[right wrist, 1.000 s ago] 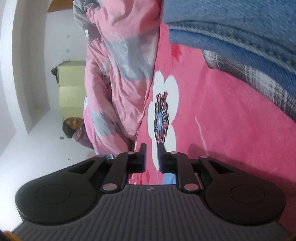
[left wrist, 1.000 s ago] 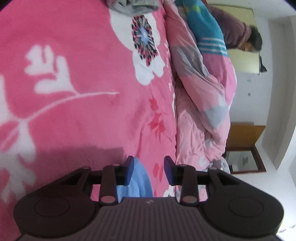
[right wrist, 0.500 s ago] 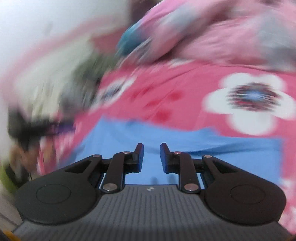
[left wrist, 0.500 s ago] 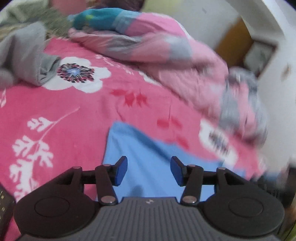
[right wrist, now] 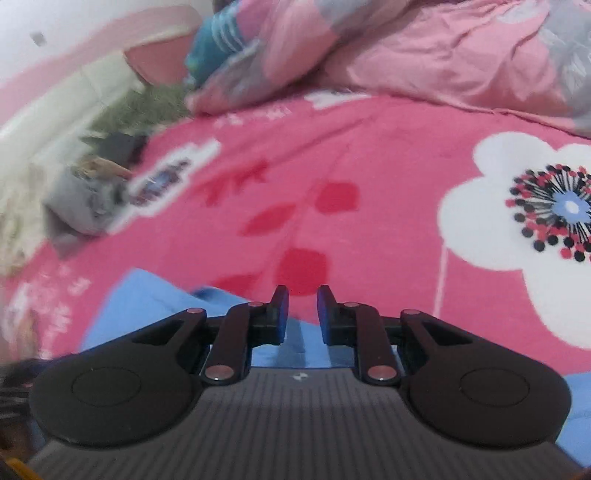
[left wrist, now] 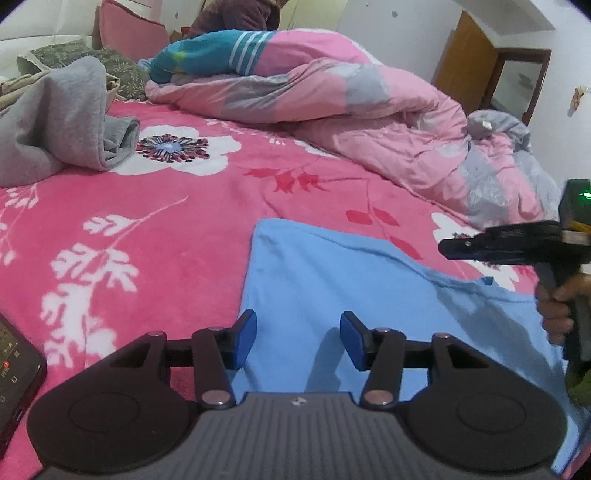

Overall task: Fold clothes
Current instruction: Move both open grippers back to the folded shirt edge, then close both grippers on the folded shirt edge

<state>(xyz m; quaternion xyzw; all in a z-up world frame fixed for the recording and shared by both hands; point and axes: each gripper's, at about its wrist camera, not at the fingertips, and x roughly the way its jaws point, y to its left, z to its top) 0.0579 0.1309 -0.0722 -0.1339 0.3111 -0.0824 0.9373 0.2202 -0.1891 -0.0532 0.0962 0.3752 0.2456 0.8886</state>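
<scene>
A light blue garment (left wrist: 332, 280) lies spread flat on the pink floral bedspread (left wrist: 147, 229). My left gripper (left wrist: 298, 332) hovers low over the garment's near left part, open, with nothing between its blue pads. At the right edge of the left wrist view a hand holds my right gripper (left wrist: 458, 249) above the garment's far right edge. In the right wrist view the right gripper (right wrist: 303, 314) stands over the blue garment (right wrist: 147, 295) at its far edge, its fingers a narrow gap apart and empty. That view is blurred on the left.
A crumpled grey sweatshirt (left wrist: 66, 122) lies at the far left of the bed. A bunched pink quilt (left wrist: 332, 103) runs along the back. A phone (left wrist: 14, 369) rests at the near left edge. A person (left wrist: 236, 18) bends behind the quilt.
Both views have swung from a sideways look along the bed to a level look over the blue garment. The left jaws have spread wider. The right jaws keep their narrow gap.
</scene>
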